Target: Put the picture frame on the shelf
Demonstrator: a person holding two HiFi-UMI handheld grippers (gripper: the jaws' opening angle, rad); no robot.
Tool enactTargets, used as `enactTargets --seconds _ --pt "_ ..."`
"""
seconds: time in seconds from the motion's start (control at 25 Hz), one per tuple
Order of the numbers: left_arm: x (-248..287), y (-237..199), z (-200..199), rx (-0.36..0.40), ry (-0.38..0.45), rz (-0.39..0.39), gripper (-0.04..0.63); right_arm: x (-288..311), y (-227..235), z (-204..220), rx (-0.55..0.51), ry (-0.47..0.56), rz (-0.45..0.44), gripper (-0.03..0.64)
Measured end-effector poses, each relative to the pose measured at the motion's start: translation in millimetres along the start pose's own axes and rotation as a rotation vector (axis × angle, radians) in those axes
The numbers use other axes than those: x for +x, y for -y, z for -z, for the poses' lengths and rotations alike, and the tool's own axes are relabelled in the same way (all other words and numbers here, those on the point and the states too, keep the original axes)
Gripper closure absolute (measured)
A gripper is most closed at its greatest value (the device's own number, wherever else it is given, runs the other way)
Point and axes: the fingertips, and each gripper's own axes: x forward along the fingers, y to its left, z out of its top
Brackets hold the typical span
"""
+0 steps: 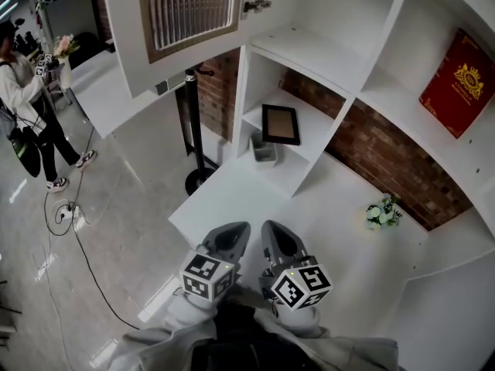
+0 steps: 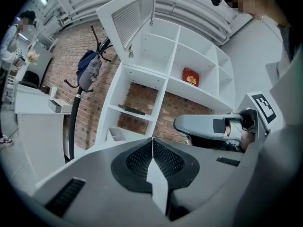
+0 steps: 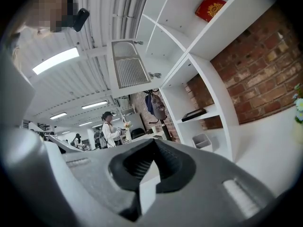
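Bright overhead lighting, fisheye-warped edges.

The dark rectangular picture frame (image 1: 280, 124) is lying on the white shelf board (image 1: 317, 128), directly above the small grey plastic bin (image 1: 263, 148) sitting beneath.

We see a white shelf (image 1: 309, 52), red brick wall (image 1: 394, 161), black-edged brown picture frame (image 1: 280, 124) and red, gold-crested box (image 1: 462, 81).

The shelf unit (image 1: 340, 108) is finished in smooth, matt white board, and rough red brick (image 1: 387, 154) is seen behind its compartments. The floor (image 1: 116, 207) is laid glossy and reflective, while the picture frame (image 1: 280, 124) is edged in dark, matt material.
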Motion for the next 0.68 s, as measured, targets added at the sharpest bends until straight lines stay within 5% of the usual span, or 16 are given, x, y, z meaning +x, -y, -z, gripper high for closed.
enactTargets --seconds 0.68 --pt "-12 24 6 0.032 0.025 0.028 0.591 -33 -6 -5 -0.006 0.065 0.017 0.620"
